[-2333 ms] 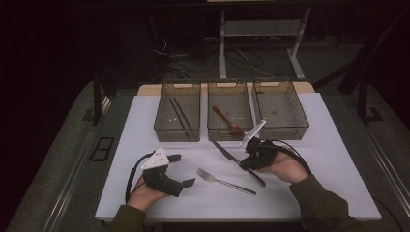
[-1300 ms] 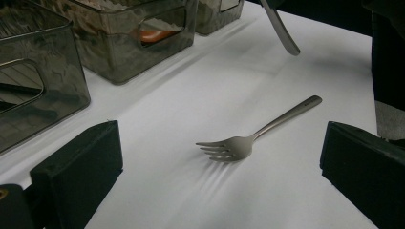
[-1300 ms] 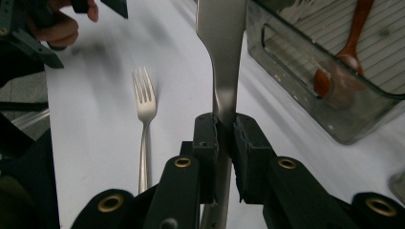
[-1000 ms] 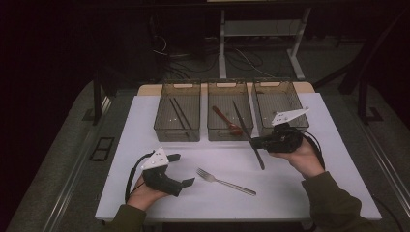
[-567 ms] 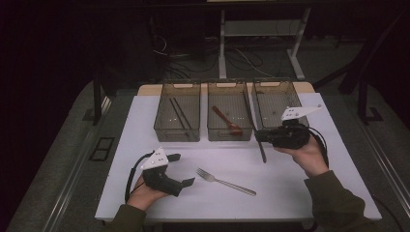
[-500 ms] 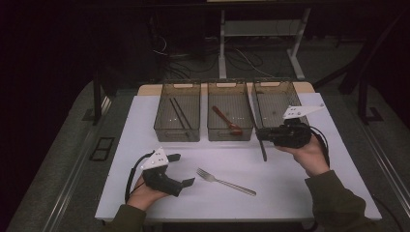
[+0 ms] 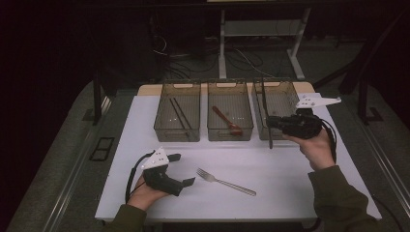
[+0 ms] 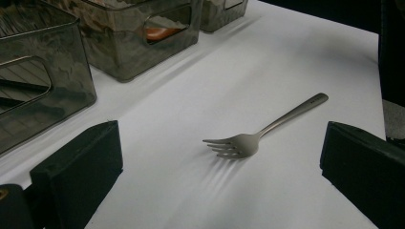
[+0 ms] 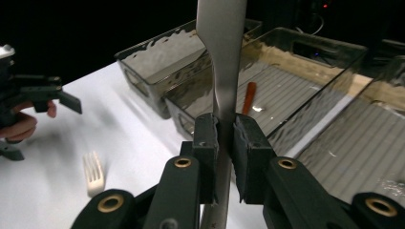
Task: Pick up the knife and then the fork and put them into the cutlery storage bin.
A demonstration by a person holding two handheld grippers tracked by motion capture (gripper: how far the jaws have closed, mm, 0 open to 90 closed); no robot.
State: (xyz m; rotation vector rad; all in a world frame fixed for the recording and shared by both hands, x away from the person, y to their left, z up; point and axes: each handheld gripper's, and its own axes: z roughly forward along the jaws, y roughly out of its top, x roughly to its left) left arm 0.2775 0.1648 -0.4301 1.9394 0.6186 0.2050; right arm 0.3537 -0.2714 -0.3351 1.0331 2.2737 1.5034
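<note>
— Between the pads of the right gripper (image 9: 225, 143) a knife (image 9: 220, 57) is clamped near its middle. The jaws are pressed on it from both sides.

— How does the knife lie relative to this gripper?

— Its long axis crosses the gripper's pointing direction. In the high view the knife (image 7: 267, 113) looks like a thin dark bar that runs away from the person; its far end is over the right bin (image 7: 285, 87) and its near end hangs in front of the bin's near wall. The right gripper (image 7: 276, 123) points to the left side of the table.

— So where is the bin from the tool?

— Just beside it, on the far side. I judge that the knife must go further over the bin and lie along its length to fit in.

— And the other hand?

— The left gripper (image 7: 180, 169) rests well apart, with jaws spread and nothing between them. The fork (image 8: 258, 138) lies on the white table (image 8: 296, 62) just ahead of them, tines toward this gripper.

— How does the knife look?

— Plain grey metal, flat, with a broad blade and a narrower neck at the pads.
</note>
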